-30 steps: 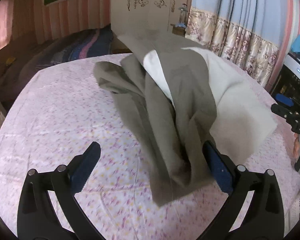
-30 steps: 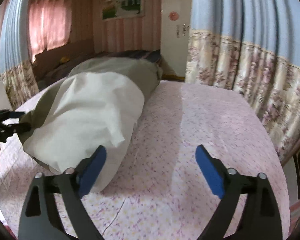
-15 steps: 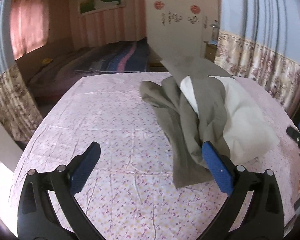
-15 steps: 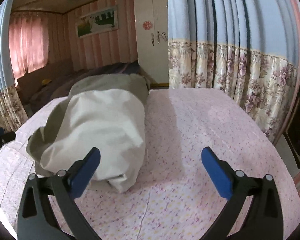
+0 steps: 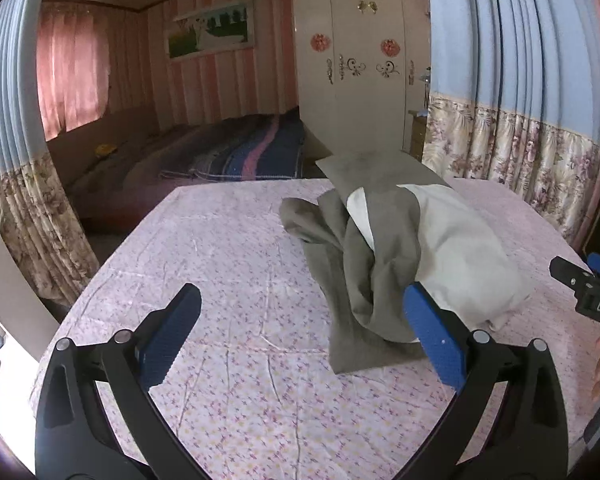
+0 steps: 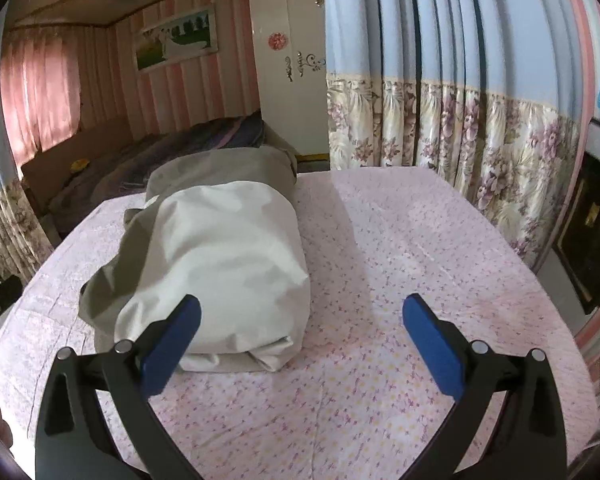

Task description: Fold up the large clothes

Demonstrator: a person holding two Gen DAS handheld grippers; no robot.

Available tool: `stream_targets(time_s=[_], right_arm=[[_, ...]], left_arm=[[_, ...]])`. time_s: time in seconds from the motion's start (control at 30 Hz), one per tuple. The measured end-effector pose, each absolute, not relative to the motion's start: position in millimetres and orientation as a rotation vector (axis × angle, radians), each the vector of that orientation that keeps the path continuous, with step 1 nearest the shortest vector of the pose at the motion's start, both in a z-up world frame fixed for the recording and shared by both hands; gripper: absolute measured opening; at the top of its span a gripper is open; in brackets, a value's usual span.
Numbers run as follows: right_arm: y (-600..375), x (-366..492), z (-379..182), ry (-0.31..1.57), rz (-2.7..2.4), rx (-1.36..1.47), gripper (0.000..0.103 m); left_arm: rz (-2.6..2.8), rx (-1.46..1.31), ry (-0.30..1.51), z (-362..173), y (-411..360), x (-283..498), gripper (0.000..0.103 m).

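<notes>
Two spread grippers, left gripper (image 5: 300, 336), right gripper (image 6: 300, 336), rumpled garment (image 6: 220, 256), bed (image 6: 400, 248)

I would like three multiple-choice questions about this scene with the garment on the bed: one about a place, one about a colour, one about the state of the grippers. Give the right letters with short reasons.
1. Where does the garment lie?
A. On the floor
B. On the floral bedsheet
C. On the wardrobe

2. What colours does the garment show?
A. Olive-grey outside, off-white lining
B. Red and black
C. Blue only

3. How do the two grippers stand?
A. Both shut on cloth
B. One open, one shut
C. Both open, holding nothing

Answers:
1 B: the garment rests in a heap on the floral bedsheet.
2 A: olive-grey cloth wraps around an off-white lining.
3 C: the left gripper and the right gripper show their blue pads wide apart with only the sheet between them.
</notes>
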State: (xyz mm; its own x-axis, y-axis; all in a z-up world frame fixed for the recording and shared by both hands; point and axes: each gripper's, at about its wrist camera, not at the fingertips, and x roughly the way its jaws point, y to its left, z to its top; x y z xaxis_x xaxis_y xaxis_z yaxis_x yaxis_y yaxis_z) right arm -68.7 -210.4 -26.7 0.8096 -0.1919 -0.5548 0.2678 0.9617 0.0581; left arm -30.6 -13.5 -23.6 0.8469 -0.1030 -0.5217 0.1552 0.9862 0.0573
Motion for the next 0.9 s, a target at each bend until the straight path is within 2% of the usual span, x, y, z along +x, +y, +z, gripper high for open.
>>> stream_targets(time_s=[0.27,0.6,0.9], right_arm=[[-172.6,-82.8,-3.2,0.527,-0.285,-0.002,0.101],[-165.6,-101.0,18.5,0.483,-0.271,0.036,0.101],[-178.1,-97.6,5.3,0.533,-0.28,0.09,0.101]], left_arm=[[-0.08,0.103,0.568,-21.9,-7.6,-28.1,0.1],[-0.031,0.08,0.53,-7.2,2.1,-41.4,0.1],[-0.017,0.078,0.543,-9.0,2.9,-40.2,0.1]])
